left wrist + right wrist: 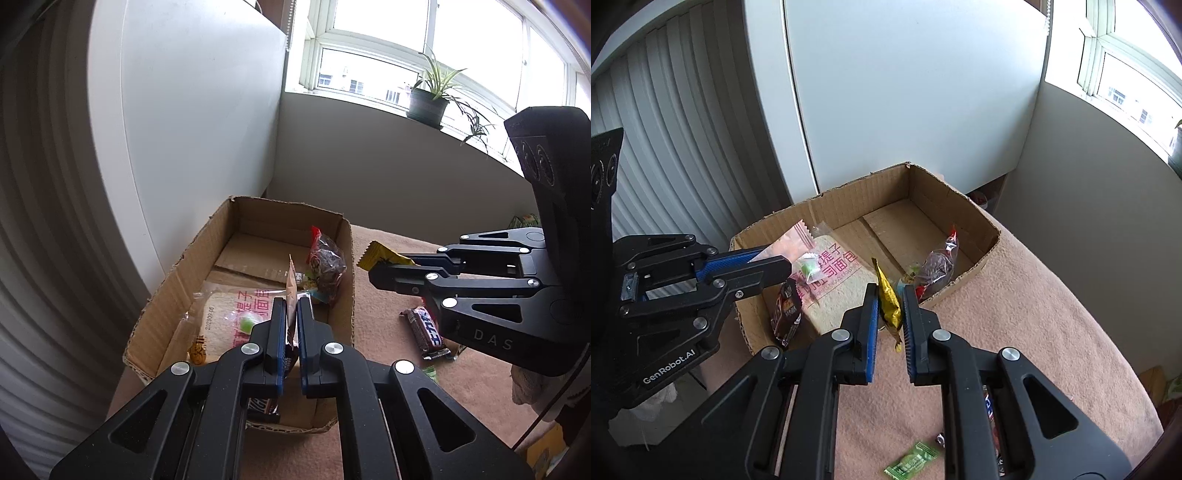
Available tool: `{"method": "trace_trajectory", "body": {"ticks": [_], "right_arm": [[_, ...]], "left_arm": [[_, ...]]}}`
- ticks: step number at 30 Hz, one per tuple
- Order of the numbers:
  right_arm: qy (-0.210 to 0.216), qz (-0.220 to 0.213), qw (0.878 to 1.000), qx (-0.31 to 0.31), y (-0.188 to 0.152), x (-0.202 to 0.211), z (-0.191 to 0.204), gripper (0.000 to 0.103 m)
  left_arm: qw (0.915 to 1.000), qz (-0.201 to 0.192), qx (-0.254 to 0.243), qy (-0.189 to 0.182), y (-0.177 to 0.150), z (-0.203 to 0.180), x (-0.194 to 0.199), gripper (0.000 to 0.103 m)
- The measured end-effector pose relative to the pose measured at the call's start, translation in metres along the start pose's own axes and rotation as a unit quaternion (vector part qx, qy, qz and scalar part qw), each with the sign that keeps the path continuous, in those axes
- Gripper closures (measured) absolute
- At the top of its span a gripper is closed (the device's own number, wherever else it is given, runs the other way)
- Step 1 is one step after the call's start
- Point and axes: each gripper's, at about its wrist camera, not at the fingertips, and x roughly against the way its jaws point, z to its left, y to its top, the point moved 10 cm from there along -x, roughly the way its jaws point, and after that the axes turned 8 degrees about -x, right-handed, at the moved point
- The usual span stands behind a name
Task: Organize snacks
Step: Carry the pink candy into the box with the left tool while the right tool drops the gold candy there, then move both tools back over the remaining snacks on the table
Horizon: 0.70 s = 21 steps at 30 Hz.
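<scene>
An open cardboard box [343,258] [982,225] stands on a pink cloth. Inside lie a bread pack [225,314] [838,280], a clear bag of dark snacks [328,266] [936,269] and a dark bar [786,314]. My left gripper [291,310] [775,264] is shut on a pink snack packet [291,288] [790,247] above the box. My right gripper [891,295] [384,271] is shut on a yellow snack packet [889,302] [380,254] at the box's near right wall.
A dark chocolate bar [424,328] and a green candy [912,459] lie on the pink cloth [1034,314]. A white cabinet [905,92] stands behind the box. A potted plant [428,99] sits on the window sill.
</scene>
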Motion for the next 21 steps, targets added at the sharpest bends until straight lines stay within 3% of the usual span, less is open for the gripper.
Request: {"method": "trace_trajectory", "body": {"ticks": [1,3,6,9,21], "right_arm": [[-0.002,-0.006,1.0,0.0,0.002,0.002,-0.001,0.041],[-0.003,-0.026,1.0,-0.003,0.005,0.01,-0.003,0.024],[-0.005,-0.029,0.999,-0.018,0.007,0.017,-0.01,0.023],[-0.014,-0.036,0.999,-0.03,0.005,0.028,-0.022,0.015],[-0.028,-0.028,0.994,-0.107,-0.033,0.054,-0.096,0.015]], "left_arm": [[1.0,-0.001,0.003,0.003,0.001,0.002,0.001,0.097],[0.9999,-0.005,0.006,0.008,0.002,0.004,0.004,0.083],[0.9998,-0.012,0.006,0.016,0.004,0.008,0.009,0.078],[0.9997,-0.013,0.013,0.014,0.003,0.009,0.013,0.077],[0.9997,-0.019,0.016,-0.005,0.0,-0.003,0.014,0.076]]}}
